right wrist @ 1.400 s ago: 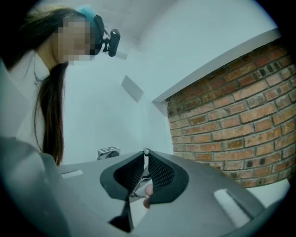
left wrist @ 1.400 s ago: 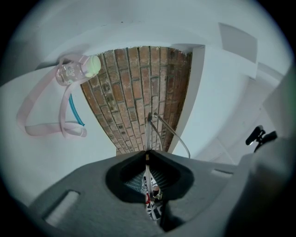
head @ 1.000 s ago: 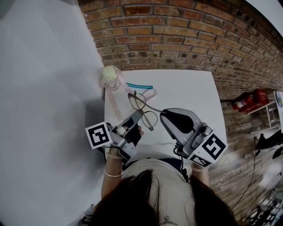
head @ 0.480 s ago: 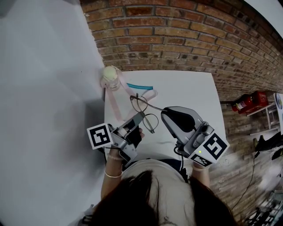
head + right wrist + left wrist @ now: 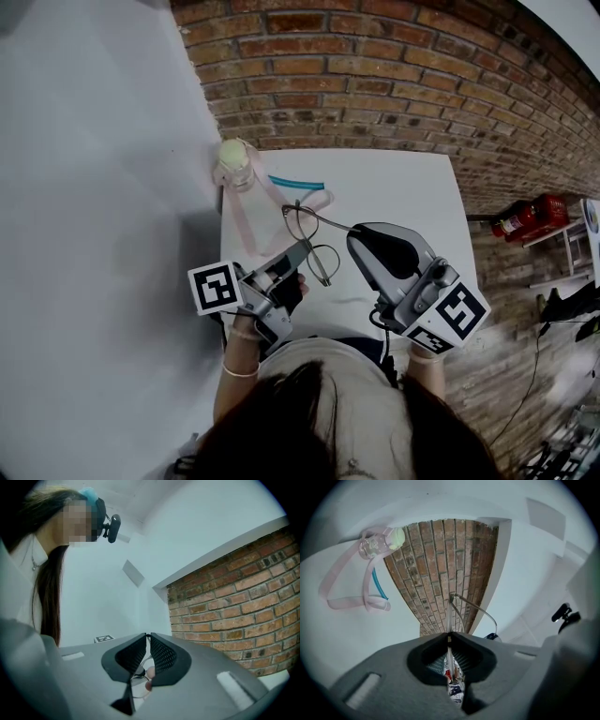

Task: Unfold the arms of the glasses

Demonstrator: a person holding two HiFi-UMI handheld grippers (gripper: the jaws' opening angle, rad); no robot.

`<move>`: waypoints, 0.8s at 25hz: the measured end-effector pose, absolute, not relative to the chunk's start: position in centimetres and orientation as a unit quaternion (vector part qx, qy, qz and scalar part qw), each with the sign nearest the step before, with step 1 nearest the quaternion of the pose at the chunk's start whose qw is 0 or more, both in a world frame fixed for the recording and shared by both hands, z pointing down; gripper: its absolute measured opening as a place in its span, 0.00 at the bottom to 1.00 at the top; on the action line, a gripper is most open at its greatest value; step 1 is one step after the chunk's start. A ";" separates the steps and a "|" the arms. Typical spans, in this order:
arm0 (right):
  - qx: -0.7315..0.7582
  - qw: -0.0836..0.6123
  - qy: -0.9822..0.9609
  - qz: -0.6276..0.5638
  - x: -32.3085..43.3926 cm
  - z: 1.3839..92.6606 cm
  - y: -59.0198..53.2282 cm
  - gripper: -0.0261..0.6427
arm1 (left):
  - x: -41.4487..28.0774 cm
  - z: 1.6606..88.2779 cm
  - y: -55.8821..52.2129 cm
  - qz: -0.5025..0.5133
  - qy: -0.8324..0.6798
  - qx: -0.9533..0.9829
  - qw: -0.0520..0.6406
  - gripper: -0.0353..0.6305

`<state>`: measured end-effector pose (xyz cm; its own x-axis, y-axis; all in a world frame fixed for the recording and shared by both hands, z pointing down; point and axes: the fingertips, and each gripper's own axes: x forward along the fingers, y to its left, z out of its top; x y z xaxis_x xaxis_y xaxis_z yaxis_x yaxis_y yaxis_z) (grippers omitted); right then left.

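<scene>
Thin metal-rimmed glasses (image 5: 314,246) hang in the air above the white table (image 5: 403,183). My left gripper (image 5: 302,247) is shut on the frame by the lower lens; in the left gripper view the rim (image 5: 449,620) runs out from between the closed jaws, with one arm (image 5: 480,610) curving off to the right. My right gripper (image 5: 353,231) is shut on the end of that arm (image 5: 328,221), which stretches from the hinge toward it. In the right gripper view the jaws meet at the tips and the lenses (image 5: 139,679) show through the gap behind them.
A small clear bottle with a pale green cap (image 5: 233,161) and a pink strap (image 5: 246,220) stands at the table's far left corner, beside a teal strip (image 5: 296,182). A brick wall (image 5: 375,84) lies beyond. A red fire extinguisher (image 5: 530,214) is on the floor at right.
Both grippers and the glasses have drifted slightly right and toward me. The arm held by the right gripper has swung a little further from the frame.
</scene>
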<state>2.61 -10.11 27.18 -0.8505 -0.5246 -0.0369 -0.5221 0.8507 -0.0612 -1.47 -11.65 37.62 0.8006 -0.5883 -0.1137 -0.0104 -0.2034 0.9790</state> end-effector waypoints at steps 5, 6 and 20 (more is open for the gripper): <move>-0.278 0.032 0.960 -0.024 2.7 27.2 -10.4 0.09 | -1.3 37.9 -11.6 -0.236 -0.197 0.740 0.598 0.09; -0.279 0.033 0.960 -0.024 2.8 27.2 -10.4 0.09 | -1.2 37.9 -11.6 -0.235 -0.195 0.740 0.599 0.09; -0.290 0.038 0.956 -0.019 3.6 26.4 -10.8 0.09 | -0.1 38.2 -10.9 -0.215 -0.185 0.744 0.605 0.09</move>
<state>3.63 -10.77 26.41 -0.8294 -0.5552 -0.0617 -0.5523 0.8316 -0.0586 -0.09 -10.87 38.16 0.8389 -0.5356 -0.0970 -0.0148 -0.2007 0.9796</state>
